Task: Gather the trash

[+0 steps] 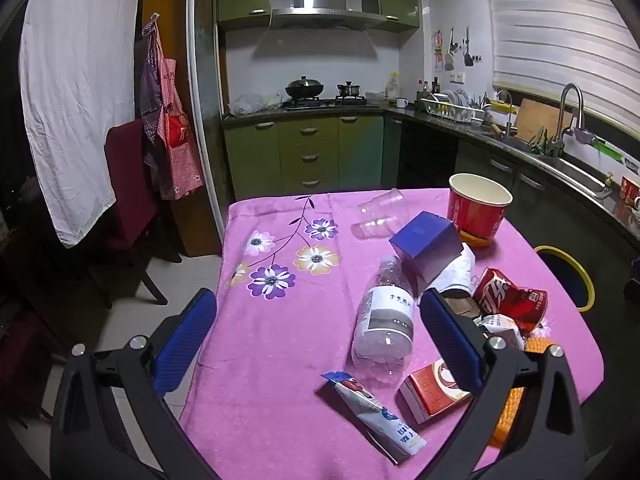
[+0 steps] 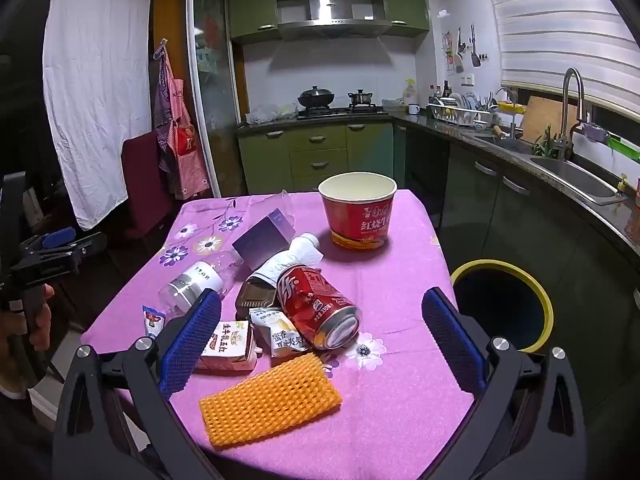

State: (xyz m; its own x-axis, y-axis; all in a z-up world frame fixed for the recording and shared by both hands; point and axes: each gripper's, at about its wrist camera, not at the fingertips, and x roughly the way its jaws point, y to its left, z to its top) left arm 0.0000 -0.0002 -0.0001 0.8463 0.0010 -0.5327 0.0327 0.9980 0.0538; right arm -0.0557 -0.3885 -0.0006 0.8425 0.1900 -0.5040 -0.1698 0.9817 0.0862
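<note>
tablecloth [image 2: 400, 280]: matt pink cloth
can [image 2: 318, 306]: glossy dented metal
bottle [image 1: 386, 312]: clear smooth plastic
net sleeve [image 2: 270, 398]: orange, probably foam

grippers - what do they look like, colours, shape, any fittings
Both match: the left gripper and right gripper have black angular frames with triangular cut-outs, round silver bolt heads at the pivots, and two flat fingers faced with ribbed blue pads. No cables show. In the right wrist view, a hand grips the left one's black handle.
</note>
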